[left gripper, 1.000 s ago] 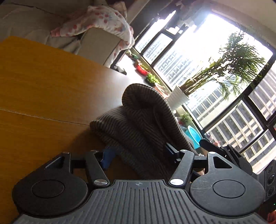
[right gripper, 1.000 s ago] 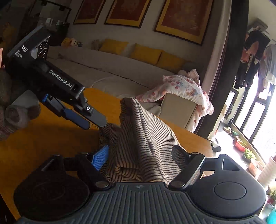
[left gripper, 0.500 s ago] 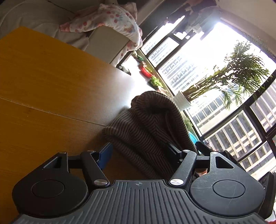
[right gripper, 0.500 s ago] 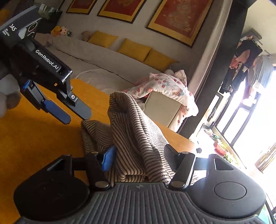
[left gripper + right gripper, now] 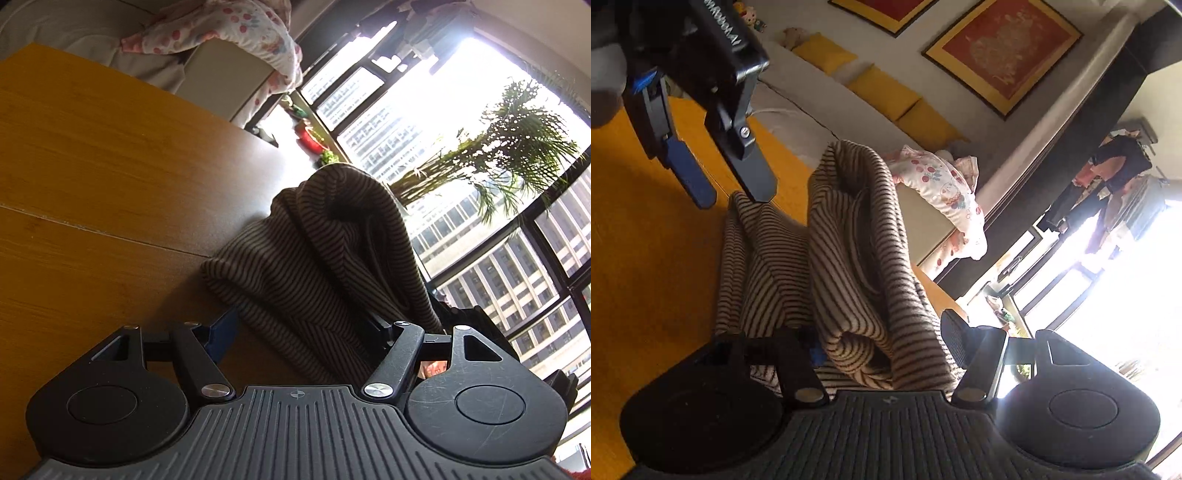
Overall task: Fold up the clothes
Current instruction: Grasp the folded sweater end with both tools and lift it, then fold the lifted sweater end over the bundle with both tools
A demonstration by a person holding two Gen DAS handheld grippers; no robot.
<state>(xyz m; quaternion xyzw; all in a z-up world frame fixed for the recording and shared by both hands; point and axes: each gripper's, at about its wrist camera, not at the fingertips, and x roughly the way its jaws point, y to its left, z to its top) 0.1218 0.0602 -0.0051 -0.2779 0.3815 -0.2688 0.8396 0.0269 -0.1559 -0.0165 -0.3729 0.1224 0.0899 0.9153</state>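
Observation:
A brown and cream striped knit garment (image 5: 317, 258) lies bunched on the wooden table (image 5: 92, 177). In the left wrist view it fills the space between my left gripper's fingers. In the right wrist view the garment (image 5: 849, 266) rises in a tall fold between my right gripper's fingers (image 5: 882, 343), which hold its near edge. My left gripper (image 5: 733, 195) shows there at upper left, just above the garment's far edge, its two fingers a little apart with nothing between the tips.
A sofa with yellow cushions (image 5: 882, 92) and a flowered blanket (image 5: 945, 184) stands beyond the table. Large windows (image 5: 461, 147) and a potted palm (image 5: 517, 147) lie past the table's right edge.
The left gripper has lifted away from the garment's far edge and now hangs above it. The right gripper has tilted and raised the fold.

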